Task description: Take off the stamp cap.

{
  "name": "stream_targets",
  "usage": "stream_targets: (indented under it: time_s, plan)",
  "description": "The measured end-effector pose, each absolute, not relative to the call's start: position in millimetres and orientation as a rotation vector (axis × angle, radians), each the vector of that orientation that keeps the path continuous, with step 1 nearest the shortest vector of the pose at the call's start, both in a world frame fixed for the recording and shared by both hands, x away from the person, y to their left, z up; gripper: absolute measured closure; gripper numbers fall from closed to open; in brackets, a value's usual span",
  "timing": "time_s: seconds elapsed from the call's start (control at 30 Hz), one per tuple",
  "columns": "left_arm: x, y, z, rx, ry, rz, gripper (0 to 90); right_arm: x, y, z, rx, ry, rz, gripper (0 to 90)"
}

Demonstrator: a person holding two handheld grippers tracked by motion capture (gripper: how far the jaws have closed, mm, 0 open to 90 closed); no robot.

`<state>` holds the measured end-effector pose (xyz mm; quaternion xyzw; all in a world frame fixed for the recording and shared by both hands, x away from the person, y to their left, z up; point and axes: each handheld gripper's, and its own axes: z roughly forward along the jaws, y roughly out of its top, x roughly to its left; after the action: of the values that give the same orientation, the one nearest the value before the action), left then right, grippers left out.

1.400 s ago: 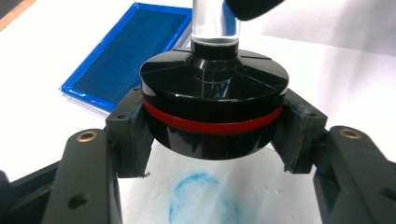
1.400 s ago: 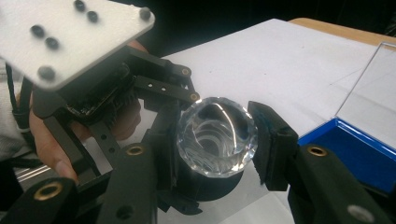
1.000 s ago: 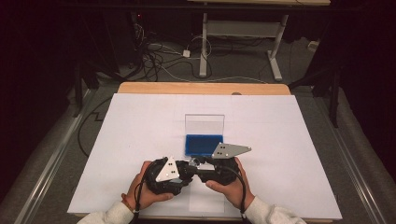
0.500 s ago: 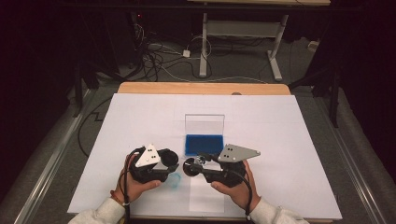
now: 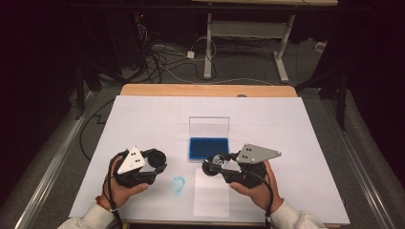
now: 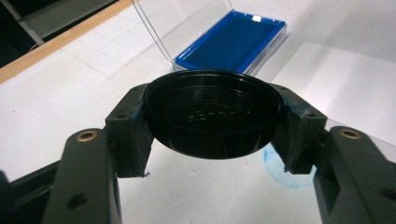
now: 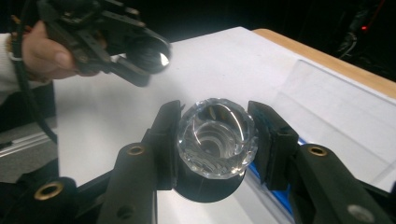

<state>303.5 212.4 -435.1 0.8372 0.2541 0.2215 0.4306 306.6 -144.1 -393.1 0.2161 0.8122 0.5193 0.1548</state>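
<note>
High view: left claw (image 5: 155,160) and right claw (image 5: 212,167) raised apart over the white bench (image 5: 305,143), a blue ink smear (image 5: 177,184) and a sheet of paper (image 5: 211,198) between and below them. Just beyond, open case (image 5: 208,143) with blue pad and clear lid upright.

Left gripper view: clenched on a black round cap (image 6: 212,112), hollow side toward the camera, above the smear (image 6: 280,168); case (image 6: 233,42) beyond.

Right gripper view: grasping a clear faceted glass piece (image 7: 217,137) on a black base, mouth open toward the camera; left claw (image 7: 149,53) with cap farther off, near a hand (image 7: 44,49).

Judged: cap off and apart from the glass piece, so opening looks done; whatever follows with pad or paper not yet begun.
</note>
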Motion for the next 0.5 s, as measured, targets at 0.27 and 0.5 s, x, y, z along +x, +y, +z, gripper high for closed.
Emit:
stream_targets:
  time_s: [0.27,0.5]
  plan:
    - [293,216,-446,2.13,0.609,0.535,36.8,315,-165,-389,0.68,2.275,1.419,57.2]
    - [288,218,-453,2.147,0.61,0.511,36.9,323,-175,-388,0.719,2.254,1.401,57.1]
